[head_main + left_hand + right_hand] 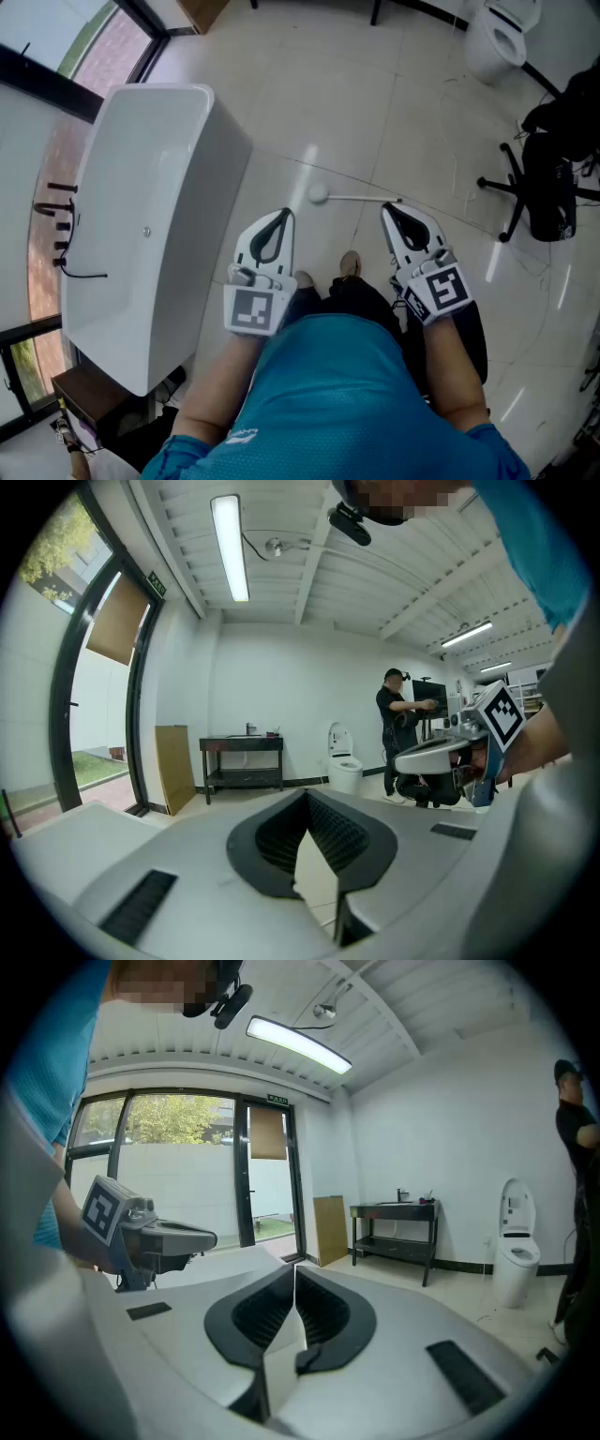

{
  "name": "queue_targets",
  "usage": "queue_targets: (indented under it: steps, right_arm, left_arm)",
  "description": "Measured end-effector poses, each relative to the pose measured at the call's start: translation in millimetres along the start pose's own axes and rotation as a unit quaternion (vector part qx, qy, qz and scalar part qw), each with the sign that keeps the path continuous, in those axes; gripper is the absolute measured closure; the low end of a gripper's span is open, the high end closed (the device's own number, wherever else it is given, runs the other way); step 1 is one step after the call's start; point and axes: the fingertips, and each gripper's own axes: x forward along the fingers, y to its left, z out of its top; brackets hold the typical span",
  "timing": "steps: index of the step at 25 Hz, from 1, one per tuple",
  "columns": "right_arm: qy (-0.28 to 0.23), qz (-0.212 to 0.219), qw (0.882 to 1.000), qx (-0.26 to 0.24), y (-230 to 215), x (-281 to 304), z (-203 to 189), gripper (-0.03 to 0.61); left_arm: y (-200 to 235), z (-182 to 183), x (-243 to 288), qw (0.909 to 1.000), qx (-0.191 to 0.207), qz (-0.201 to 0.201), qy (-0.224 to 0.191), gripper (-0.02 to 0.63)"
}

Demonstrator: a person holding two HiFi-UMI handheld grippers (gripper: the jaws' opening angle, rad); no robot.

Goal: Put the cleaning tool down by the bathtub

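White cleaning tool (319,195) lies on floor ahead of me, right of bathtub (141,187). Handle runs crosswise, its end nearest my right gripper (390,212). Right and left gripper (285,216) both clenched, empty.

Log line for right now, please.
cleaning tool: lying on floor near bathtub | left gripper: shut, empty | right gripper: shut, empty

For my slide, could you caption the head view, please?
Cleaning tool lies on the tiled floor, right of the white bathtub.
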Motion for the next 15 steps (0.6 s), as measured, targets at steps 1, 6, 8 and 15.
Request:
queue_targets:
  steps: [1,6,8,15]
  right_arm:
    - [0.007,0.006,1.000,-0.005,-6.2,2.9,-5.1,0.555]
    - [0.026,0.015,0.999,-0.023,-34.1,28.2,-26.5,0.517]
    - [0.027,0.012,0.999,-0.024,-40.7,38.9,-40.5,0.512]
    - [0.049,0.001,0.999,-0.023,-72.0,93.5,-128.3,0.476]
  left_arm:
    - [-3.5,-5.2,5.8,1.0000,-0.007,0.002,0.005,0.614]
    - [-8.7,-30.5,35.9,0.9996,-0.026,0.000,0.003,0.614]
    - [-2.6,-48.4,43.1,0.9997,-0.022,-0.003,0.013,0.614]
    - [35.5,-139.1,82.9,0.9992,-0.019,0.000,0.034,0.614]
